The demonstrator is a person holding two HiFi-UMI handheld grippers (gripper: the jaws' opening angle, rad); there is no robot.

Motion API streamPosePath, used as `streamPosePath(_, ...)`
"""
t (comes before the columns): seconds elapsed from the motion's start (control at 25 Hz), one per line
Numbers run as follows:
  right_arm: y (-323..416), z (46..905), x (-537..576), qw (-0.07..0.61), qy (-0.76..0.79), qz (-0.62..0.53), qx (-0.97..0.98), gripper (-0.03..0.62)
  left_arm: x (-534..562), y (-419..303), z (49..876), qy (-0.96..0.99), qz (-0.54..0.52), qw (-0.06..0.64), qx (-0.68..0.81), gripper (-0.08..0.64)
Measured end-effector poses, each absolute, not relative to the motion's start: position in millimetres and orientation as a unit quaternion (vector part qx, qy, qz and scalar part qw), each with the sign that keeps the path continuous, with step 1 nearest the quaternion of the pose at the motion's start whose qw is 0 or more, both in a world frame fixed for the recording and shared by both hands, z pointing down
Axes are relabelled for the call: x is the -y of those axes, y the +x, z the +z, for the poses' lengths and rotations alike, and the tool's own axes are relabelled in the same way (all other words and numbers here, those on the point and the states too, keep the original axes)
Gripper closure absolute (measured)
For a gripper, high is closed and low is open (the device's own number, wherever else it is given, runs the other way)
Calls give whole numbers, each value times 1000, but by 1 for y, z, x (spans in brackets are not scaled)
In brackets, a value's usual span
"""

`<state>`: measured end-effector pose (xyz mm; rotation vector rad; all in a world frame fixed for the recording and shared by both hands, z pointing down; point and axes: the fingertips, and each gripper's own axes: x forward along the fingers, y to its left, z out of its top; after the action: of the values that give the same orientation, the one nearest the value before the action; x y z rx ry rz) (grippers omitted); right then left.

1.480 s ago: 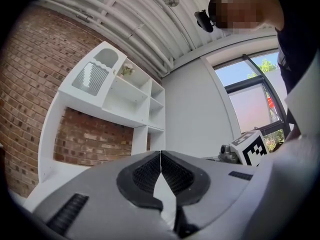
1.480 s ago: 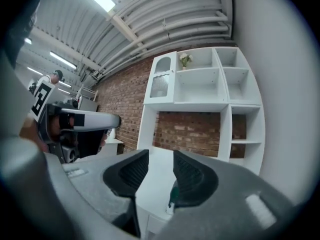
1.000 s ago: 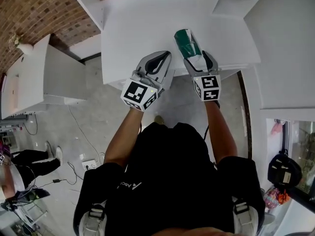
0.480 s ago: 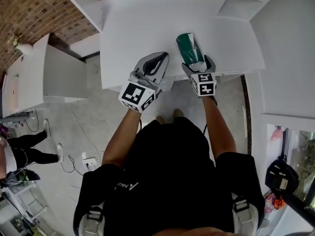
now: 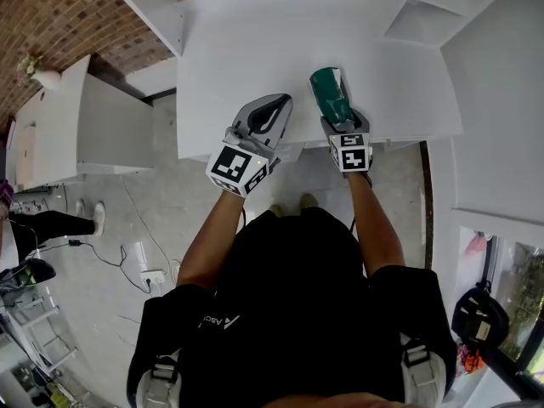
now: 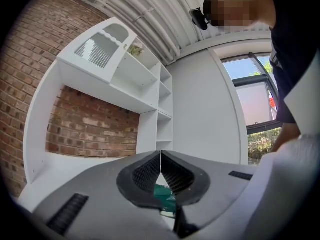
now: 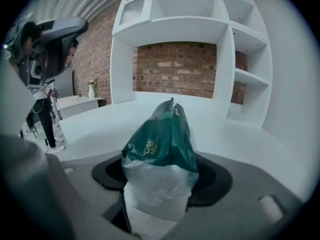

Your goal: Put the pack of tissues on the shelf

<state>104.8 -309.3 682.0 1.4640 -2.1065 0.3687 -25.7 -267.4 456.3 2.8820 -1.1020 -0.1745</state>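
The pack of tissues (image 5: 329,94), green at the top and clear lower down, sticks out of my right gripper (image 5: 344,119) over the front edge of the white counter (image 5: 255,41). In the right gripper view the pack (image 7: 162,139) stands upright between the jaws of the right gripper (image 7: 162,179), which are closing on it. My left gripper (image 5: 281,103) hangs just left of it, shut and empty. In the left gripper view its pads (image 6: 150,173) meet, and a bit of the green pack (image 6: 165,196) shows below them. The white shelf unit (image 7: 245,49) rises behind the counter.
Open shelf compartments (image 5: 425,15) stand at the counter's far right, with a brick wall (image 7: 175,69) behind. A low white cabinet (image 5: 76,126) with a small vase (image 7: 91,90) is at the left. A person (image 5: 38,226) and cables lie on the floor at the left.
My right gripper with the pack has shifted slightly left and back toward the counter's front edge. The left gripper has hardly moved. The person on the floor at left has moved.
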Motion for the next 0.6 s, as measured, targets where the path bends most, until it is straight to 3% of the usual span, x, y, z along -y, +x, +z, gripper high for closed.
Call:
streamPosePath(0.24,108,674,311,269,544,126,785,316,271,-17,455,934,-57,28,353,558)
streamPosePath(0.6,115,602,308,217,563,103,791,324,269,-9,443,936,-69,26,344,558)
